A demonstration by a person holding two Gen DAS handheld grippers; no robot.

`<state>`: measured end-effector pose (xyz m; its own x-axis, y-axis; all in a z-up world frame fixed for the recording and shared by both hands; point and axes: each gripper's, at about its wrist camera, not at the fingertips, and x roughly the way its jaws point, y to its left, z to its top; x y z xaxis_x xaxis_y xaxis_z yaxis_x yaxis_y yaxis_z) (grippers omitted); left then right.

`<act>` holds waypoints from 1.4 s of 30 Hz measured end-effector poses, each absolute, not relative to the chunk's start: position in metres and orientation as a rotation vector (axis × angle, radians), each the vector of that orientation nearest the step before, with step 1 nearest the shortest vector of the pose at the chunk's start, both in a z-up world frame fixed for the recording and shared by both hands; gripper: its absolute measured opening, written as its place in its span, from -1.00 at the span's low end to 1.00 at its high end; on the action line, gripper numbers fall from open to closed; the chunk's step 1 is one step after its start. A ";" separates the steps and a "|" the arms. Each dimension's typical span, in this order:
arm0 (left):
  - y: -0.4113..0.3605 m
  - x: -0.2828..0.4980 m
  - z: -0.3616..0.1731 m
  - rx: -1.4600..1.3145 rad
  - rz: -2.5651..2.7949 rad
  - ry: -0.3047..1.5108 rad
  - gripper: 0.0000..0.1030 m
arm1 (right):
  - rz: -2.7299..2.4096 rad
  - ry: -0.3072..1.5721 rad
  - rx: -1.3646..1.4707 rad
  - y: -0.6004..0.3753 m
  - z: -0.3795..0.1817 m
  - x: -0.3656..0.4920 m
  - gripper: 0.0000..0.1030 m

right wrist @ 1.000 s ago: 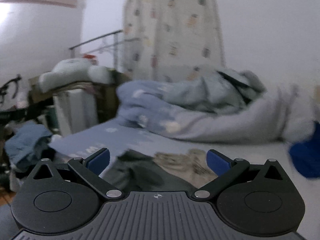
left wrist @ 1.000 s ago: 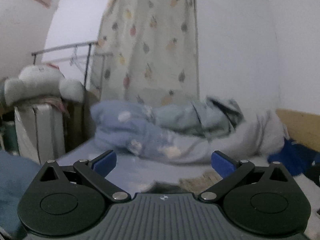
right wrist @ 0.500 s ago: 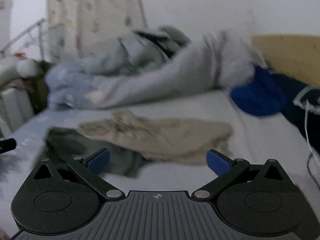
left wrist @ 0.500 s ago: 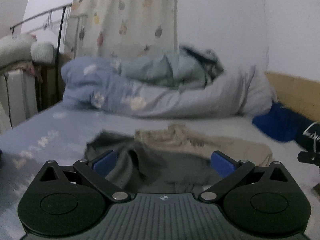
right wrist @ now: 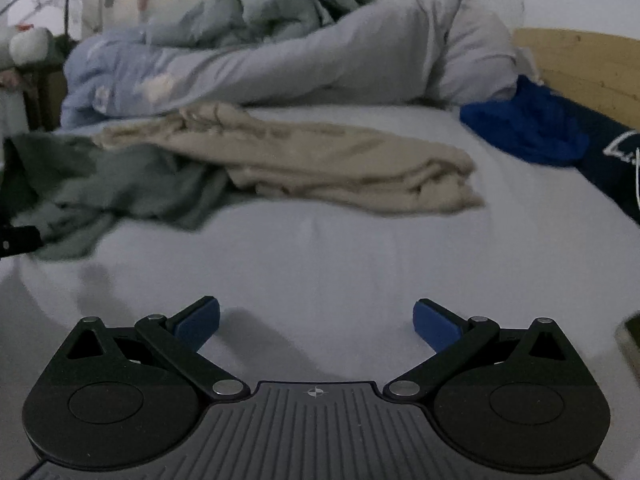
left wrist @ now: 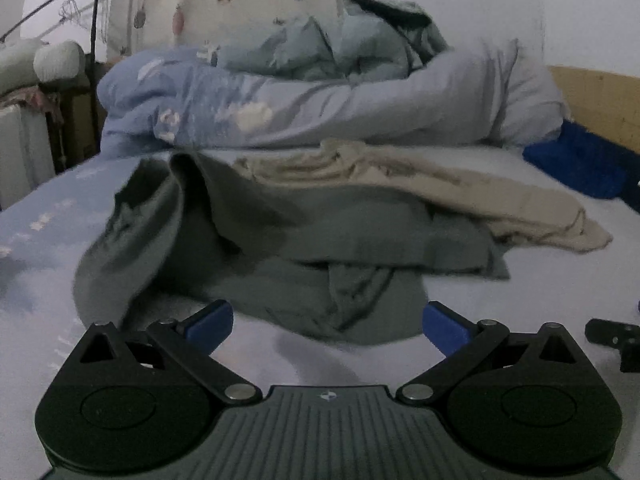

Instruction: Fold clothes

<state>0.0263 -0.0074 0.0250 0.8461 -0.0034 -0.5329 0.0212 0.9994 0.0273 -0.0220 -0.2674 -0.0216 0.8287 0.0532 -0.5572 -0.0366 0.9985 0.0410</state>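
A crumpled grey-green garment (left wrist: pixel 280 240) lies on the bed, with a beige garment (left wrist: pixel 440 188) lying partly over its far right side. My left gripper (left wrist: pixel 326 326) is open and empty, just in front of the grey-green garment's near edge. My right gripper (right wrist: pixel 316 324) is open and empty over bare sheet, short of the beige garment (right wrist: pixel 340 160). The grey-green garment (right wrist: pixel 100 184) lies at the left of the right wrist view.
A bunched blue-grey duvet (left wrist: pixel 320 96) fills the back of the bed. A bright blue cloth (right wrist: pixel 532 124) and a dark navy garment (right wrist: pixel 616 164) lie at the right by the wooden headboard (right wrist: pixel 580 64). A metal rack (left wrist: pixel 80 12) stands at the far left.
Both grippers have tilted down and come closer to the bed. The garments now fill the views. Both stay open.
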 end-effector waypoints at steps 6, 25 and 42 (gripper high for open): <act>-0.011 0.027 0.008 0.039 -0.025 0.612 1.00 | 0.022 0.557 0.052 -0.261 -0.027 -0.026 1.00; -0.009 0.025 0.003 0.034 -0.038 0.605 1.00 | -0.011 0.551 0.045 -0.255 -0.028 -0.025 1.00; -0.007 0.026 -0.002 0.010 -0.048 0.596 1.00 | -0.025 0.541 0.029 -0.249 -0.030 -0.030 1.00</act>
